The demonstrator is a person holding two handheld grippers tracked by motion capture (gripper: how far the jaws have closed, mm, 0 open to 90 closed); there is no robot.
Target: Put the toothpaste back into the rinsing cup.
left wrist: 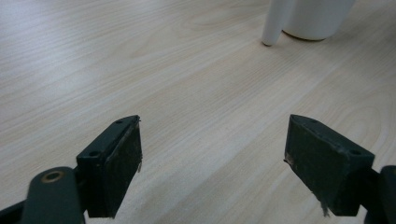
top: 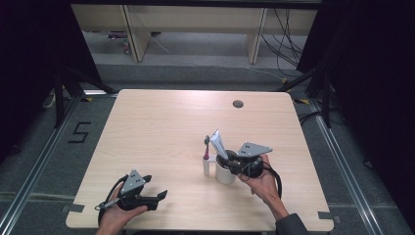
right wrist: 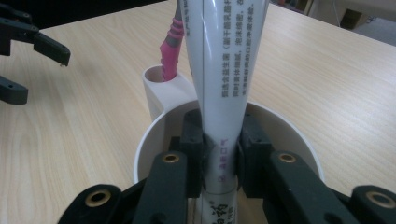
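A white cup (top: 225, 172) (right wrist: 154, 135) stands right of the table's middle, with a narrow side tube (top: 209, 165) (right wrist: 161, 88) holding a pink toothbrush (top: 207, 147) (right wrist: 170, 44). A white toothpaste tube (top: 218, 143) (right wrist: 219, 70) stands upright in the cup. My right gripper (top: 230, 161) (right wrist: 219, 158) reaches over the cup's rim and is shut on the tube's lower part. My left gripper (top: 161, 198) (left wrist: 212, 163) lies low over the table near the front left edge, jaws wide apart, nothing between them. Its view catches the cup's base (left wrist: 317, 18) ahead.
The light wooden table (top: 161, 127) has a round cable hole (top: 238, 104) near its far edge. Dark curtains flank both sides. Desk legs and cables stand on the floor beyond.
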